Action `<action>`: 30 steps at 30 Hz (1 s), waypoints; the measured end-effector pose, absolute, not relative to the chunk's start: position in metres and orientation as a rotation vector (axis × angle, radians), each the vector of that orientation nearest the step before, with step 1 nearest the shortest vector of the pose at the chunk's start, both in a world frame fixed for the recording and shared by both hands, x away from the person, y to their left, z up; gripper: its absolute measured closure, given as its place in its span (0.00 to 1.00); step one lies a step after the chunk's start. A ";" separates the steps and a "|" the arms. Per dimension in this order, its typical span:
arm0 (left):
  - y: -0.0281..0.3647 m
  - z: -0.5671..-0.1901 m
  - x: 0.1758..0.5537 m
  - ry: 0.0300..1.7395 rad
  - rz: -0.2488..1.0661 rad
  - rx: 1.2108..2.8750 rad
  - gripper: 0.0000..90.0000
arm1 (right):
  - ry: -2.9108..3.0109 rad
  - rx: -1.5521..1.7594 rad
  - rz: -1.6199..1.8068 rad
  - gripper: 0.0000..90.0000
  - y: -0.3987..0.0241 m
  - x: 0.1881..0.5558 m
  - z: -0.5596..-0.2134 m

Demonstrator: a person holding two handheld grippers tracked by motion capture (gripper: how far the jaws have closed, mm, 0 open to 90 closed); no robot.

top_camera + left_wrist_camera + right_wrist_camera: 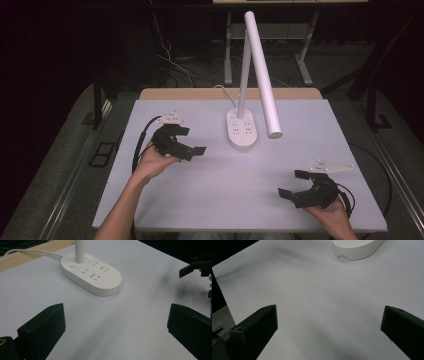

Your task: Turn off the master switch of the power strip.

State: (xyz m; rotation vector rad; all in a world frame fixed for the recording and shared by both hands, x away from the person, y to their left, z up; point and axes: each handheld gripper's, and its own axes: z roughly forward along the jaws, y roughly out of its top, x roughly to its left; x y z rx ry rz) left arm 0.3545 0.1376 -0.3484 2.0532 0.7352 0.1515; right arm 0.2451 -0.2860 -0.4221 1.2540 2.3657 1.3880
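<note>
1. Where the pale grey rectangular table [210,195] spreads, both grippers sit low over it.
2. White desk lamp w/ oval socket-strip base [243,131]: upright, centre-rear.
3. Left black two-jaw gripper [189,141]: jaws wide, holding nothing, near base's left.
4. Right black two-jaw gripper [292,183]: jaws wide, holding nothing, front-right, well apart from base.

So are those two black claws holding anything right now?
No, nothing. The left gripper and right gripper are both open, and the lamp stands untouched on the table.

Both grippers are chunky matte black: the left gripper [191,141] and right gripper [293,183] each carry blocky squared-off jaws, a light grey three-cornered plate on top and a black trailing cable. Forearms bare, no sleeves.
</note>
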 end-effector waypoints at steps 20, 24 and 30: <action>0.125 -0.337 0.382 0.728 0.154 2.086 0.00 | 2.363 1.239 1.384 0.00 -0.286 0.245 -0.422; 0.120 -0.336 0.388 0.726 0.154 2.093 0.01 | 2.361 1.251 1.385 0.00 -0.286 0.245 -0.422; 0.115 -0.334 0.400 0.740 0.157 2.090 0.01 | 2.361 1.247 1.384 0.00 -0.286 0.245 -0.422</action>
